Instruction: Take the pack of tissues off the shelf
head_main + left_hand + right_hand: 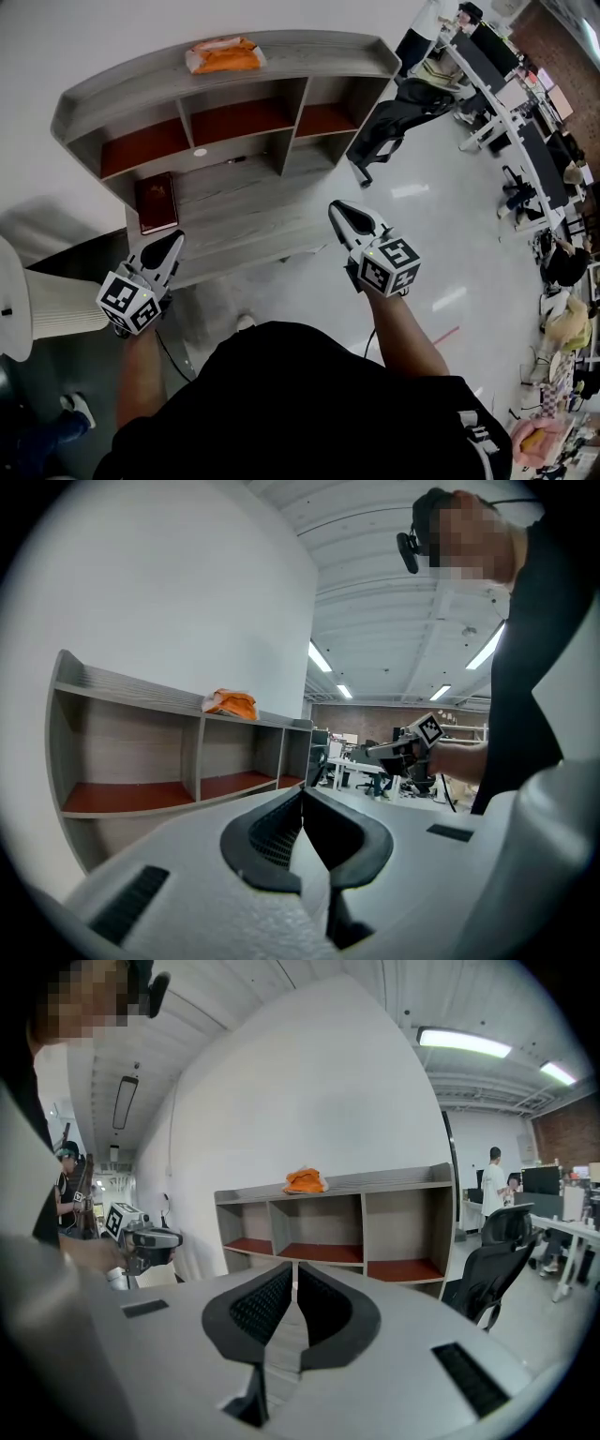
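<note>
An orange pack of tissues (224, 55) lies on top of the grey shelf unit (309, 58), near its middle; it also shows as the tissue pack (231, 703) and the tissue pack (305, 1180) in the gripper views. My left gripper (174, 242) is held well short of the shelf, at the lower left, jaws shut and empty. My right gripper (339, 211) hangs in front of the shelf's right half, also shut with nothing between its jaws. Both are far below the tissues.
The shelf has three compartments with red-brown floors (240, 120) and a lower ledge (246, 202) carrying a dark book (156, 202). A black office chair (394, 117) stands at the shelf's right end. Desks with people (525, 141) fill the right side. A white radiator-like object (56, 302) is at left.
</note>
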{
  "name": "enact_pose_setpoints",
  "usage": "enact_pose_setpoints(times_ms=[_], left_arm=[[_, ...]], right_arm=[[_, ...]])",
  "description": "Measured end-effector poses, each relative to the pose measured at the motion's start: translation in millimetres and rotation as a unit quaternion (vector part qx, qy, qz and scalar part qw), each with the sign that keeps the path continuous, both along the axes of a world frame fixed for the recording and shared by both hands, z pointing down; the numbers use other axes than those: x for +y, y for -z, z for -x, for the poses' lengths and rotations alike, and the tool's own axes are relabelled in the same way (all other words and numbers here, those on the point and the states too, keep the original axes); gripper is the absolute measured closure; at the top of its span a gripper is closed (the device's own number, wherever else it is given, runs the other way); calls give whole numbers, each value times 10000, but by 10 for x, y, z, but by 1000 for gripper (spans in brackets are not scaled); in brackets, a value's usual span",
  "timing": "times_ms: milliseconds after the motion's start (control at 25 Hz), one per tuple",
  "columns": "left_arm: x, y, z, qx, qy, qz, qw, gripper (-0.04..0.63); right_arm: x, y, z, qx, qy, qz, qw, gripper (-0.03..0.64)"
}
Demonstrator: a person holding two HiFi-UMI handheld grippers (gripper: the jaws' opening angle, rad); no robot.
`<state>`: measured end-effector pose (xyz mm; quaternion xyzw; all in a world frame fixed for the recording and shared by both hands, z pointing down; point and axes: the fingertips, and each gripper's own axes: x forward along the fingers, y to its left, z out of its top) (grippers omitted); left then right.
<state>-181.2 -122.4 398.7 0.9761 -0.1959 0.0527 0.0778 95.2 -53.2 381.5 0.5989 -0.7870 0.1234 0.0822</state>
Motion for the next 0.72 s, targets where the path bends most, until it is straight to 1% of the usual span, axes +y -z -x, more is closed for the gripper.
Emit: enact_pose_setpoints(times_ms=[240, 520, 720], left_arm=[[-194, -52, 169, -32, -52, 76, 10000, 577], [-340, -17, 326, 31, -156, -4, 9999, 577], [-346, -66, 441, 25, -229, 13, 9997, 577]], right_arm=[[-109, -4, 193, 11, -82, -12, 10000, 591], [-214, 36, 408, 107, -104, -24, 9999, 591], [-237, 21, 528, 151, -121, 6, 9998, 591]])
